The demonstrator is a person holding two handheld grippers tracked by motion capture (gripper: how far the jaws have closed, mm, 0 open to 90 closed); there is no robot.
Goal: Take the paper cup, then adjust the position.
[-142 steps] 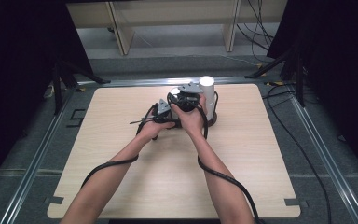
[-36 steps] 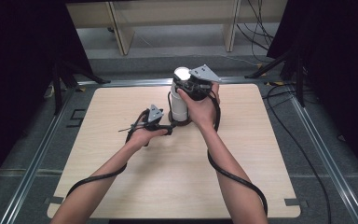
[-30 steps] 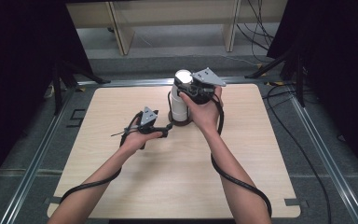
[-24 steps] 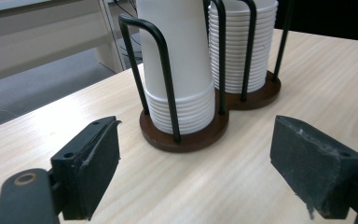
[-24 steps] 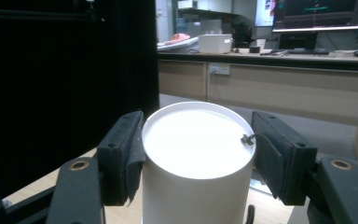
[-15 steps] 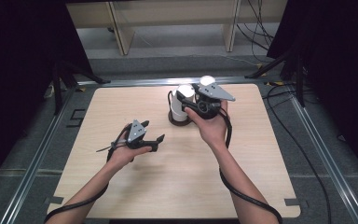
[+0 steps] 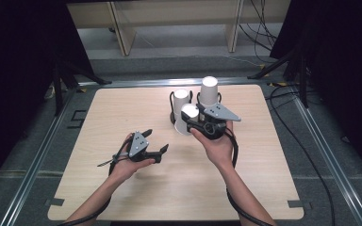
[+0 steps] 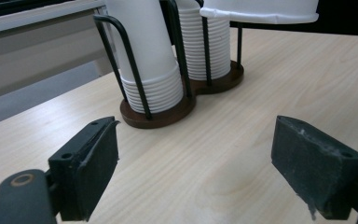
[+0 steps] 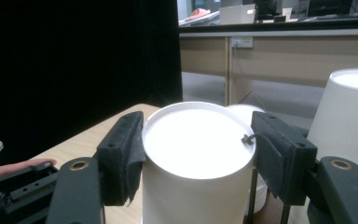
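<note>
Two stacks of upside-down white paper cups sit in a black wire cup holder (image 7: 173, 104) with a dark round base, and one loose cup (image 9: 196, 163) is clamped bottom-up between the pads of the right gripper (image 9: 198, 161), whose jaws press on both of its sides. In the high view that cup (image 7: 187, 118) sits at the front tip of the right gripper (image 7: 192, 123), just before the holder and close against the nearer stack (image 7: 181, 97); whether they touch cannot be told. The taller stack (image 7: 209, 89) rises just beyond the gripper's grey plate. Seen along the right gripper's jaws, the taller stack (image 9: 349, 126) stands off to the right of the held cup. The left gripper (image 7: 154, 148) hovers low over the wooden table (image 7: 122, 108), well apart from the holder, with its jaws spread wide and nothing between them. Along its own jaws, the left gripper (image 8: 196, 165) looks over bare wood toward the holder (image 8: 156, 114) ahead, and the held cup's rim (image 8: 261, 11) shows at the upper right.
</note>
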